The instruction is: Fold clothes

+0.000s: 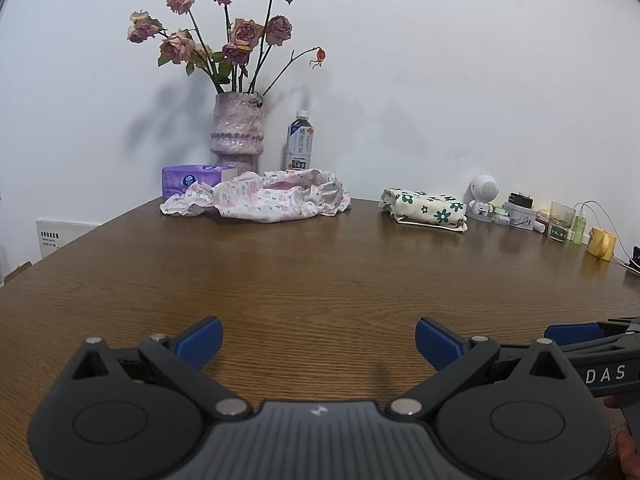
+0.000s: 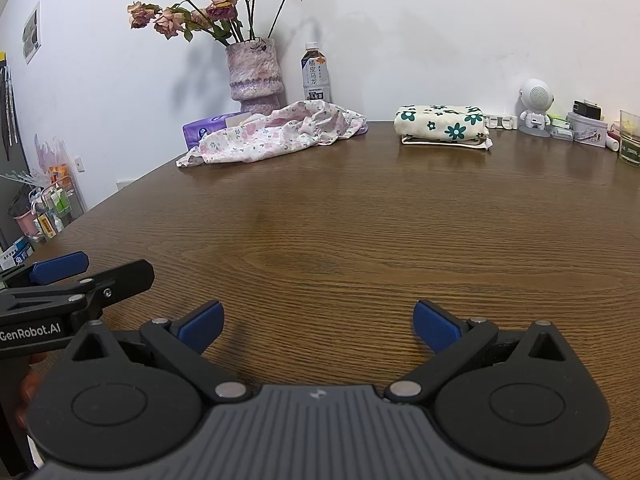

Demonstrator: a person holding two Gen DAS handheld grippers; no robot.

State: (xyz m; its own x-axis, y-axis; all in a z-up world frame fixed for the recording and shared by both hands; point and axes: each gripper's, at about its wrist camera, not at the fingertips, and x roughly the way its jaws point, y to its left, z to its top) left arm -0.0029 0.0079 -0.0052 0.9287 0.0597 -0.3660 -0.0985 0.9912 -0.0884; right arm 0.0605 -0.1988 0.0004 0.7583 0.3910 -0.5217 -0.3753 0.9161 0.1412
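Left gripper (image 1: pixel 319 340): blue-padded fingers spread wide, nothing between them — low over the bare near part of the wooden table (image 1: pixel 320 264).
Right gripper (image 2: pixel 318 322): likewise spread and empty, just beside the left one; each shows at the edge of the other's view.
Crumpled garment (image 1: pixel 260 196): pink floral cloth in a loose heap at the far edge of the table, in front of the vase of dried roses (image 1: pixel 238 132) and the tea bottle (image 1: pixel 299 142), touching a purple tissue pack (image 1: pixel 192 180).
Folded cloth (image 1: pixel 426 208): cream with green flowers — a neat bundle to the right of the heap, well apart from both grippers.
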